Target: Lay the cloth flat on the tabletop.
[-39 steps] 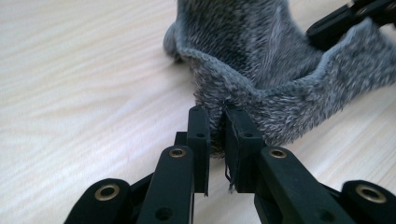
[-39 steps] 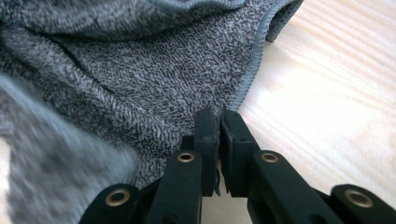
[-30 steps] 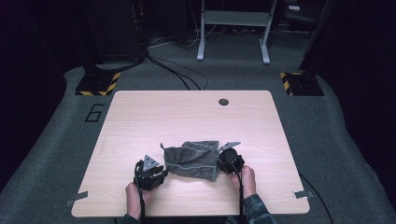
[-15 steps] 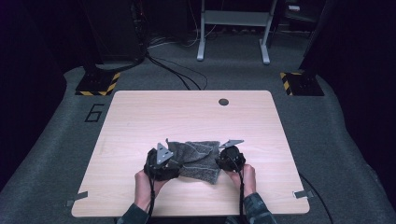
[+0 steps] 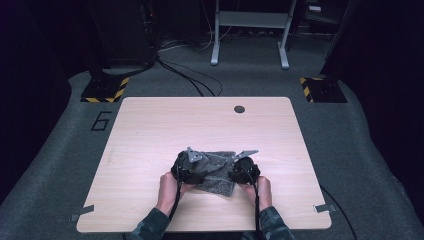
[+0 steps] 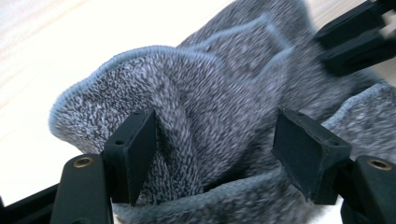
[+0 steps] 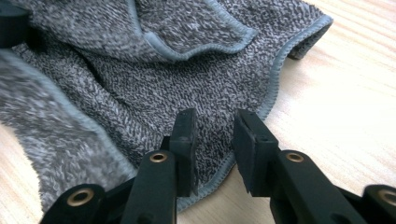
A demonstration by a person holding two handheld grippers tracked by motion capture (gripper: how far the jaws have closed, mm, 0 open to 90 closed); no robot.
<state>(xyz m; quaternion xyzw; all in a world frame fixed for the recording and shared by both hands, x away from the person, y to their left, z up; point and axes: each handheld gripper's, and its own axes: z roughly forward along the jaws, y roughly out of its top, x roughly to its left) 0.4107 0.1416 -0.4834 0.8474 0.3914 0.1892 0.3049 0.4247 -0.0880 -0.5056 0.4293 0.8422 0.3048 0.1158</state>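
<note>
Grey towel [image 5: 215,170] lies crumpled on the near middle of the light wood worktop [image 5: 150,130], between the two hands. Left gripper [image 5: 189,169] sits at the towel's left edge, held by the left hand [image 5: 169,187]; its jaws have just been opening and now stand wide apart, with a raised fold of the towel [image 6: 187,102] bunched between them, pads not pressing on it. Right gripper [image 5: 245,170] sits at the towel's right edge in the right hand [image 5: 261,189]; its jaws have just been opening too and show a narrow gap, set over the towel's hemmed edge [image 7: 224,163], not pinching the cloth. In the left gripper view the right gripper's black jaws show at the far right, on the towel. Round dark grommet [image 5: 239,109] sits near the far edge of the worktop, well apart from the towel. Camouflage sleeves come in at the near edge.
</note>
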